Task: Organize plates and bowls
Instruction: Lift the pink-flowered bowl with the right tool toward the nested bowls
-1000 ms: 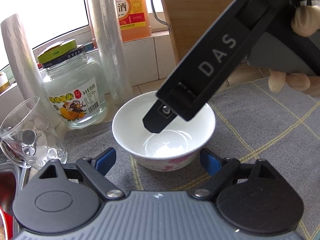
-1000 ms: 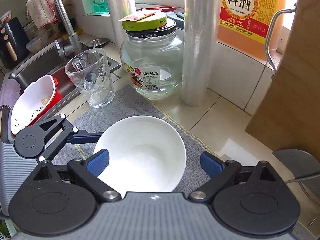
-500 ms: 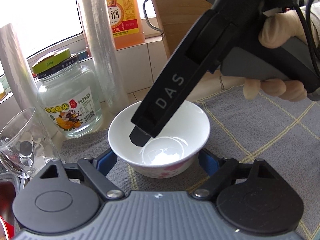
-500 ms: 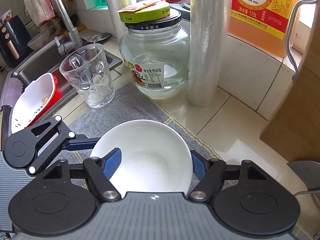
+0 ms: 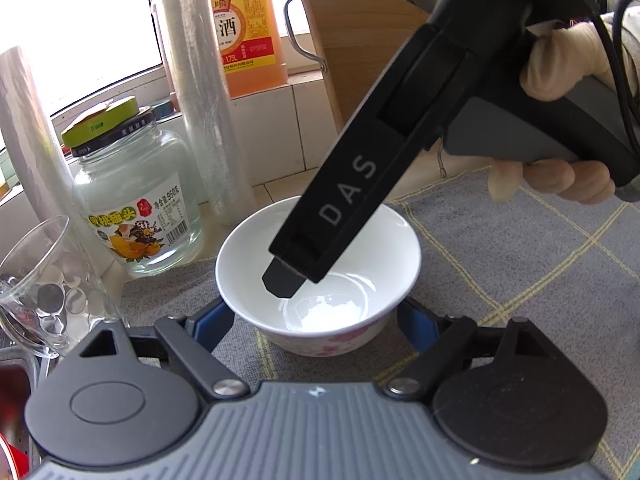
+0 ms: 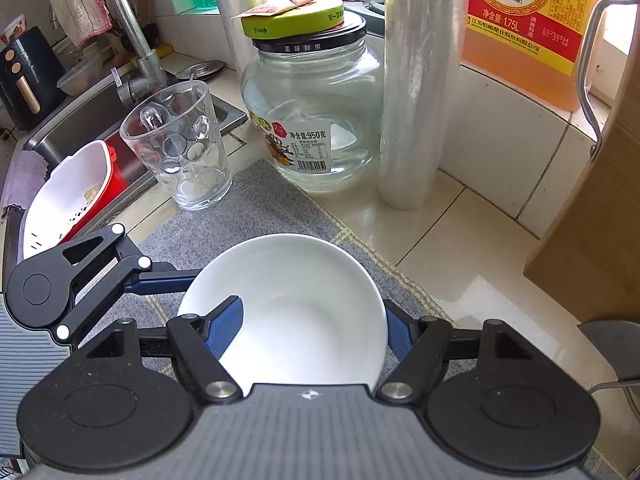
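Left wrist view: the left gripper (image 5: 316, 320) is spread wide, gripping nothing, flanking the white bowl (image 5: 318, 276) on the grey mat (image 5: 520, 264) at 12 o'clock, probably to steady it. Right wrist view: the right gripper (image 6: 316, 326) straddles the bowl's rim, one finger (image 6: 226, 320) inside at 9 o'clock, the other outside at 3 o'clock, seemingly for lifting; real contact I cannot tell.
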Available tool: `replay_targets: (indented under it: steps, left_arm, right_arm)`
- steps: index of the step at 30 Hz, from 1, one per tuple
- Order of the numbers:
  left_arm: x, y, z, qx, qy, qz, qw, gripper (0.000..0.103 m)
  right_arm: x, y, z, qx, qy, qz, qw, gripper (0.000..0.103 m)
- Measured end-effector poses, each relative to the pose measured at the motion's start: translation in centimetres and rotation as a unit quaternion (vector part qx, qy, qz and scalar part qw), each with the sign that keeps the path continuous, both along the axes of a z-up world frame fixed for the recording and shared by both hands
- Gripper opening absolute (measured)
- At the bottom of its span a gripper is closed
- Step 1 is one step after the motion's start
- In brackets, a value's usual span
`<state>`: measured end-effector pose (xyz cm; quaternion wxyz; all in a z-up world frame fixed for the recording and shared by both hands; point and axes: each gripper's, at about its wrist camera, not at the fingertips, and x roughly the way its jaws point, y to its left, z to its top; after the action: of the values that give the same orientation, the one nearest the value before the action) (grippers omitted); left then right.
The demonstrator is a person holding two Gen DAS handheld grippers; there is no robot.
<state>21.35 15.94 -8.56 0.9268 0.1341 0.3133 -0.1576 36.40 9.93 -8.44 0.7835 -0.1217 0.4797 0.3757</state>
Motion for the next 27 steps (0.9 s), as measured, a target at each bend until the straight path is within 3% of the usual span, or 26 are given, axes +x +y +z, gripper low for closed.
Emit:
replay_targets:
  steps: [15, 27]
  left_arm:
    - [-2.3, -0.6, 1.4, 0.005, 0.015, -0.013, 0.9998, 0.088]
    - [-6.4, -2.5, 3.7, 0.008, 0.018, -0.037, 0.9991, 0.088]
  right_arm:
    - [-2.2, -1.1, 1.5, 0.015, 0.011, 0.009, 1.0, 0.079]
    - [-6.9, -3.5, 4.5, 0.021, 0.009, 0.012, 1.0, 0.079]
